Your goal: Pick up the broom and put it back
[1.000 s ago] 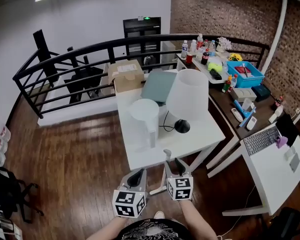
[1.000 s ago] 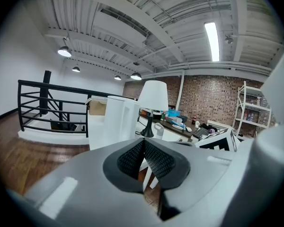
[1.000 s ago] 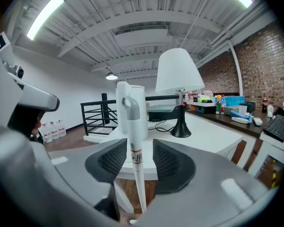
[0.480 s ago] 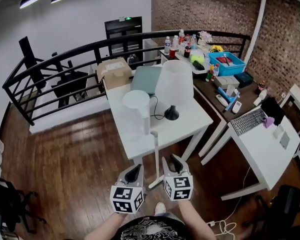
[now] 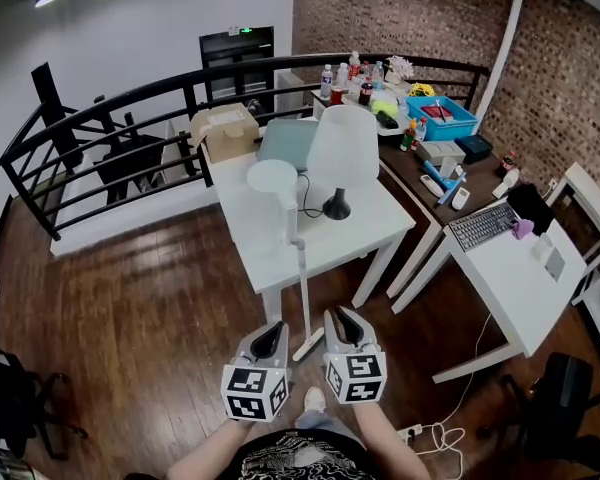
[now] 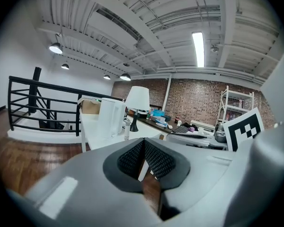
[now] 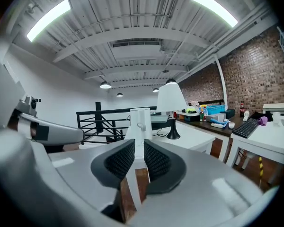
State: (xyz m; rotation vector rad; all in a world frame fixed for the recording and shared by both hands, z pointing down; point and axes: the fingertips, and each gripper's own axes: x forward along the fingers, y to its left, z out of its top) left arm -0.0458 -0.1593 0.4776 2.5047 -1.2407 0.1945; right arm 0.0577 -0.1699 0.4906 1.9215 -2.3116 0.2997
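The broom is a white pole that leans upright against the front edge of the white table, with its head on the wooden floor. Both grippers hang low in the head view, a short way back from it and apart from it. My left gripper sits left of the pole, its pads together on nothing. My right gripper sits right of the pole; its jaws are closing, a narrow gap still shows and nothing is in it. In the right gripper view the broom shows through that gap, farther off.
On the table stand a white lamp, a white jug-like appliance and a cardboard box. A black railing runs behind. A cluttered dark desk and a white desk with a keyboard stand to the right. A cable lies on the floor.
The right gripper, close around the broom's handle a second ago, has come away and narrowed. Both grippers have drawn back from the table. The broom stays leaning there.
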